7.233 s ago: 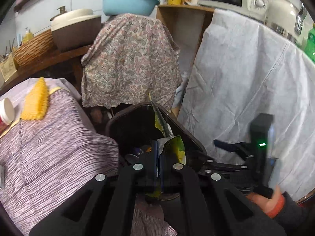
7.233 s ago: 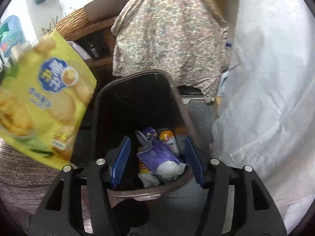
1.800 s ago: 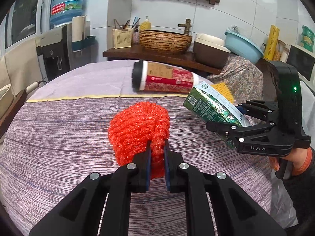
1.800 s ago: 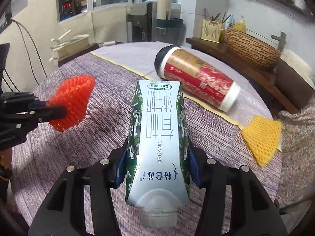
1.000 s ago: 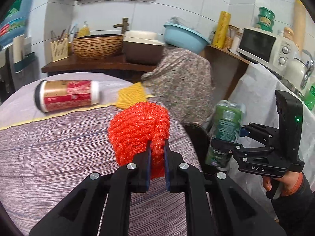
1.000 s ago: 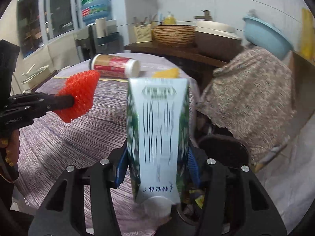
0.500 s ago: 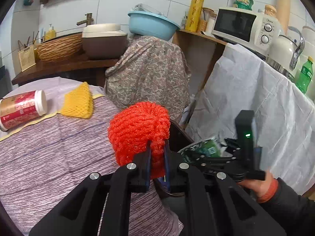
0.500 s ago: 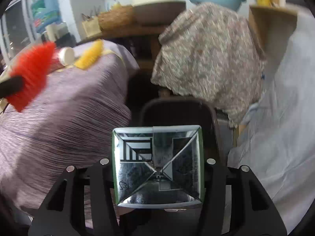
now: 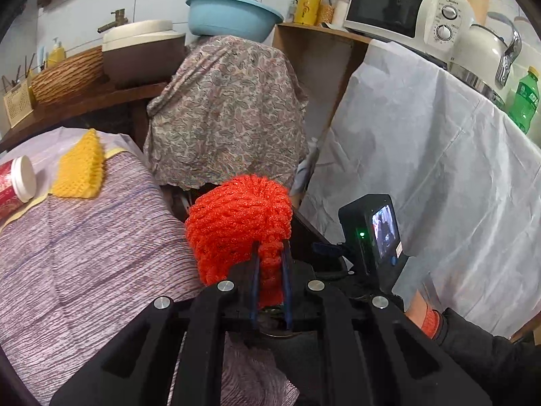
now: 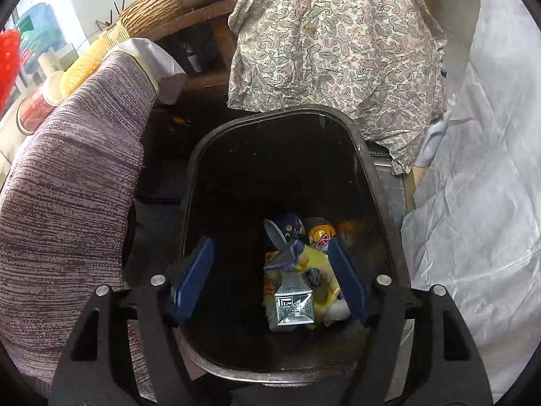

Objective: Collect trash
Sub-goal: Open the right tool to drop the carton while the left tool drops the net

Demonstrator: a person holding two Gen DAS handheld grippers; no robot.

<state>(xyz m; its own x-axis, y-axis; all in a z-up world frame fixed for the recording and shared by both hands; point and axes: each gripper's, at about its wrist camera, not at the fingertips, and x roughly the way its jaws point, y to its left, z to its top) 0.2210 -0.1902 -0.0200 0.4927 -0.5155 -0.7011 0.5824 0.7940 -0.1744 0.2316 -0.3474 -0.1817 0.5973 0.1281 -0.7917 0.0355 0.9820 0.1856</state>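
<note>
My left gripper point(image 9: 269, 264) is shut on a red foam fruit net point(image 9: 236, 226) and holds it at the table's edge, above the dark trash bin point(image 10: 378, 182). My right gripper point(image 10: 268, 282) is open and empty over the bin's mouth. The milk carton point(image 10: 293, 308) lies inside the bin on a yellow chip bag point(image 10: 314, 264) and other wrappers. A yellow foam net point(image 9: 79, 169) and a red paper cup point(image 9: 15, 182) lie on the striped tablecloth point(image 9: 84, 253).
A paisley cloth point(image 9: 226, 111) covers a stand behind the bin. A white sheet point(image 9: 439, 176) drapes the counter at right, with a microwave point(image 9: 402, 10) and kettle on top. A blue basin point(image 9: 230, 17) and a wicker basket point(image 9: 64, 74) sit at the back.
My right gripper has opened and the milk carton has dropped into the bin. My left gripper has carried the red net further toward the bin.
</note>
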